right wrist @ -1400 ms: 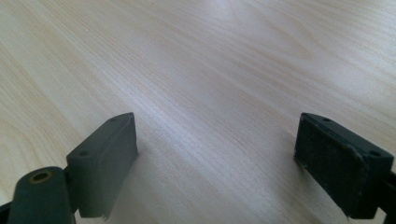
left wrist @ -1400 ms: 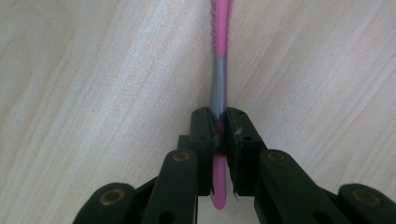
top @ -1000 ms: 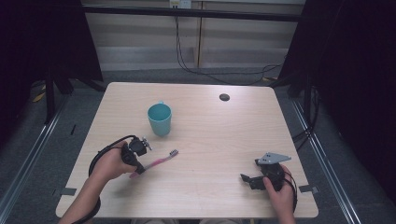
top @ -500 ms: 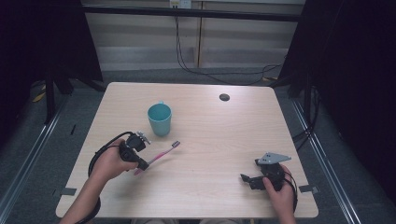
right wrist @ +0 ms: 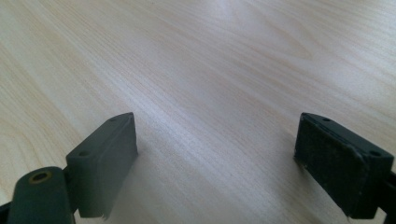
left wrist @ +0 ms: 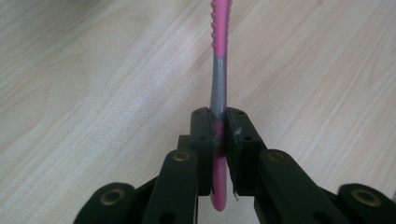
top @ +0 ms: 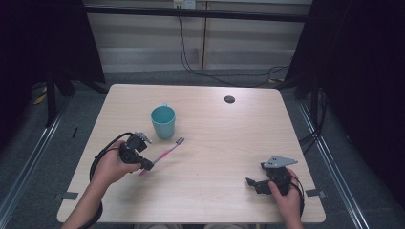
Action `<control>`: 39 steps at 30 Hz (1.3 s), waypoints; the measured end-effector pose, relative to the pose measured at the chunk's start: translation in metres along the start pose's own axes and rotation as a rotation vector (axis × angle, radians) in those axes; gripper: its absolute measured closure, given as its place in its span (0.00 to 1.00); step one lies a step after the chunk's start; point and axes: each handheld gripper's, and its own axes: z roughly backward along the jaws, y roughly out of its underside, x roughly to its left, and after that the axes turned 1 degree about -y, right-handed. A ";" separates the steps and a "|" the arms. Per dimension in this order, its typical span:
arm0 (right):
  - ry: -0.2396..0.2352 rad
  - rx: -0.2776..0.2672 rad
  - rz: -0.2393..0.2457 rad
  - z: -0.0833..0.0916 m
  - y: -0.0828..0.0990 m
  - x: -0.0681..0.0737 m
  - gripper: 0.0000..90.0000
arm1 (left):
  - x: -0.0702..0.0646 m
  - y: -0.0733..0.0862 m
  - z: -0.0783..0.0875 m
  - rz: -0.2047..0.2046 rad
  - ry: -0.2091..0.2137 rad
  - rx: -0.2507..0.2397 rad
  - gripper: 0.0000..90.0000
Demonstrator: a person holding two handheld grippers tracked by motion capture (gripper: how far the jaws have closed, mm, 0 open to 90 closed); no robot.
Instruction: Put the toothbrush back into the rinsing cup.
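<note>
Just below and to the right of the teal plastic cup (top: 163,122) on the pale wooden table (top: 215,143), the left gripper (top: 143,162) pinches a slim pink toothbrush with a grey band on its handle (top: 165,152) near its tail end, bristle head pointing toward the cup. Well apart from the cup, the right gripper (top: 253,183) rests with jaws spread wide.

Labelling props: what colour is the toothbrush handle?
Pink with a grey section; the toothbrush shows best in the left gripper view.
</note>
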 end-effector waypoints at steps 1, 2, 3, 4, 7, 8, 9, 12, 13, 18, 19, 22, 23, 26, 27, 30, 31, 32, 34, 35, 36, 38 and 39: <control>0.000 0.000 0.000 0.000 0.000 0.000 0.14 | 0.000 0.000 0.000 0.000 0.000 0.000 0.91; 0.000 0.000 0.000 0.000 0.000 0.000 0.14 | 0.001 0.001 -0.003 -0.005 -0.005 0.020 0.91; 0.000 0.000 0.000 0.000 0.000 0.000 0.14 | 0.001 0.002 -0.005 -0.010 -0.010 0.036 0.91; 0.000 0.000 0.000 0.000 0.000 0.000 0.14 | 0.002 0.003 -0.007 -0.012 -0.015 0.046 0.91; 0.000 0.000 0.000 0.000 0.000 0.000 0.14 | 0.004 0.005 -0.011 -0.027 -0.028 0.075 0.91; 0.000 0.000 0.000 0.000 0.000 0.000 0.14 | 0.005 0.007 -0.013 -0.034 -0.041 0.090 0.91; 0.000 0.000 0.000 0.000 0.000 0.000 0.14 | 0.005 0.007 -0.013 -0.034 -0.041 0.090 0.91; -0.001 0.000 0.000 0.000 0.000 0.000 0.14 | 0.006 0.011 -0.015 -0.045 -0.048 0.134 0.91; -0.001 0.000 0.000 0.000 0.000 0.000 0.14 | 0.007 0.012 -0.016 -0.047 -0.051 0.140 0.91; -0.001 0.000 0.000 0.000 0.000 0.000 0.14 | 0.008 0.012 -0.018 -0.056 -0.068 0.168 0.91; -0.001 0.000 0.000 0.000 0.000 0.000 0.14 | 0.008 0.012 -0.018 -0.056 -0.068 0.168 0.91; -0.001 0.000 0.000 0.000 0.000 0.000 0.14 | 0.007 0.010 -0.018 -0.078 -0.077 0.202 0.91; -0.001 0.000 0.000 0.000 0.000 0.000 0.14 | 0.007 0.010 -0.018 -0.078 -0.077 0.202 0.91; -0.001 0.000 0.000 0.000 0.000 0.000 0.14 | 0.008 0.008 -0.018 -0.090 -0.090 0.210 0.90; -0.001 0.000 0.000 0.000 0.000 0.000 0.14 | 0.008 0.008 -0.018 -0.088 -0.088 0.209 0.90; 0.000 0.000 0.000 0.000 0.000 0.000 0.14 | 0.007 0.007 -0.019 -0.078 -0.092 0.210 0.81; -0.001 0.000 0.000 0.000 0.000 0.000 0.14 | 0.007 0.007 -0.019 -0.078 -0.092 0.210 0.80; -0.001 0.000 0.000 0.000 0.000 0.000 0.14 | 0.006 0.005 -0.019 -0.079 -0.099 0.206 0.76; -0.001 0.000 0.000 0.000 0.000 0.000 0.14 | 0.006 0.000 -0.018 -0.095 -0.109 0.194 0.72; -0.001 0.000 0.000 0.000 0.000 0.000 0.14 | 0.006 0.000 -0.018 -0.095 -0.109 0.194 0.71; -0.001 0.000 0.000 0.000 0.000 0.000 0.14 | 0.006 -0.004 -0.018 -0.096 -0.115 0.189 0.71; -0.001 0.000 0.000 0.000 0.000 0.000 0.14 | 0.006 -0.013 -0.019 -0.107 -0.120 0.185 0.71; -0.001 0.000 0.000 0.000 0.000 0.000 0.14 | 0.006 -0.013 -0.019 -0.107 -0.120 0.185 0.71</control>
